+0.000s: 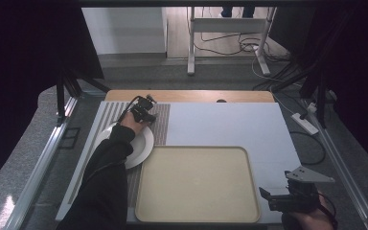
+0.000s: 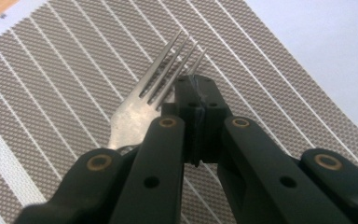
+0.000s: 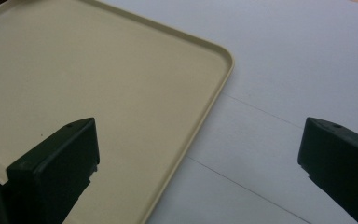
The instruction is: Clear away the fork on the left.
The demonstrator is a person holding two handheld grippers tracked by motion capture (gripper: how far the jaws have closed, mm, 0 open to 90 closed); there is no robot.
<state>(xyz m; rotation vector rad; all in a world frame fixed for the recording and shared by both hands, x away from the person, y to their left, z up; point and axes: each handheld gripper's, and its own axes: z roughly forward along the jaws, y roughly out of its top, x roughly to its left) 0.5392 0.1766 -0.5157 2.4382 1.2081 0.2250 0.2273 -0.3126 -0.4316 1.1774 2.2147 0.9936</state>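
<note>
1. Clearly, the left gripper [image 2: 198,100] is the one at work. Its jaws are together, and the fork [image 2: 142,109] lies just beside them on their left, so close that I cannot tell if they pinch its edge or only touch it.
2. The long axis of the fork runs almost along the jaws. Its prongs point forward, past the jaw tips, over the striped placemat [image 2: 51,88]. The handle is hidden under the gripper.
3. From the high view, the left gripper [image 1: 143,114] is over the placemat [image 1: 162,122], at the far edge of the white plate [image 1: 141,148].
4. The right gripper [image 1: 287,200] waits at the near right corner of the desk [image 1: 230,124], well apart from the fork. Its jaws stand wide apart and hold nothing.
5. The beige tray [image 1: 196,184] lies bare between the two hands, its rim [image 3: 214,93] close to the right jaws. I judge there is open room toward the tray and the plate.
</note>
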